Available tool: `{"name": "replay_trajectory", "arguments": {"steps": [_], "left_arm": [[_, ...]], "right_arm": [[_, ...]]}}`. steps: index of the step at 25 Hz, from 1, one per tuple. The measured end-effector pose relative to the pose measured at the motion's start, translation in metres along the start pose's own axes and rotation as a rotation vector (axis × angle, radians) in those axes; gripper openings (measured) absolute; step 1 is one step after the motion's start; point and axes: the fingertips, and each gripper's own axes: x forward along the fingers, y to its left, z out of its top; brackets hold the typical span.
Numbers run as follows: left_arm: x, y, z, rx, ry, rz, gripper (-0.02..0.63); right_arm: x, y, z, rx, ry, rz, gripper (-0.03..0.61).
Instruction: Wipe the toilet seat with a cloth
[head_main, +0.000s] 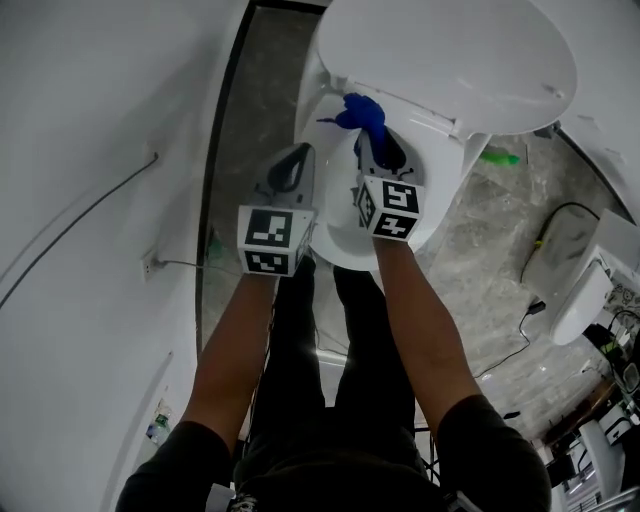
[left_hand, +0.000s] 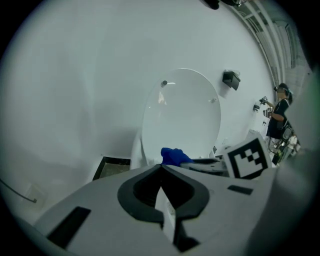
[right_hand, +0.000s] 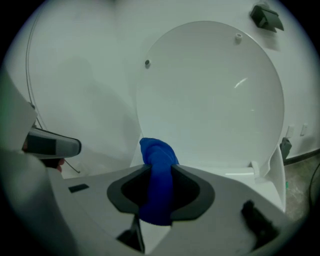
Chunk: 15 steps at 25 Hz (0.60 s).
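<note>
A white toilet stands against the wall with its lid (head_main: 450, 55) raised upright. Its seat rim (head_main: 335, 245) shows below my grippers. My right gripper (head_main: 372, 140) is shut on a bunched blue cloth (head_main: 362, 113) and hangs over the bowl; in the right gripper view the blue cloth (right_hand: 157, 175) runs between the jaws and sticks out past the tips. My left gripper (head_main: 297, 158) is shut with nothing between its jaws, just left of the right one, over the seat's left side. In the left gripper view the blue cloth (left_hand: 174, 156) shows beyond the closed tips (left_hand: 161, 166).
A white wall (head_main: 90, 150) runs close on the left, with a dark floor strip (head_main: 235, 120) between it and the toilet. A green object (head_main: 500, 157) lies on the marbled floor (head_main: 480, 260) to the right. A second white fixture (head_main: 585, 290) and cables sit at far right.
</note>
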Motion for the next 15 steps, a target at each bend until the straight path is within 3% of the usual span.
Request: {"name": "replay_trajectory", "arguments": {"steps": [4,7,9,12,15], "left_arm": [[0.0,0.002,-0.017,-0.026,0.017,0.001,0.01],[0.004,-0.002,-0.027,-0.044,0.033,-0.004,0.01],[0.005,-0.003,-0.033,-0.045,0.046,-0.007,0.009],[0.004,-0.004,-0.04,-0.043,0.066,-0.008,0.009],[0.004,-0.006,-0.044,-0.047,0.08,-0.016,0.009]], "right_arm": [[0.035,-0.003,-0.015,-0.024,0.032,-0.028,0.11],[0.053,-0.016,-0.034,-0.069,0.134,-0.085,0.112],[0.058,-0.015,-0.04,-0.107,0.184,-0.077,0.114],[0.062,-0.003,-0.042,-0.154,0.229,-0.019,0.209],[0.067,-0.002,-0.04,-0.163,0.251,0.006,0.235]]}}
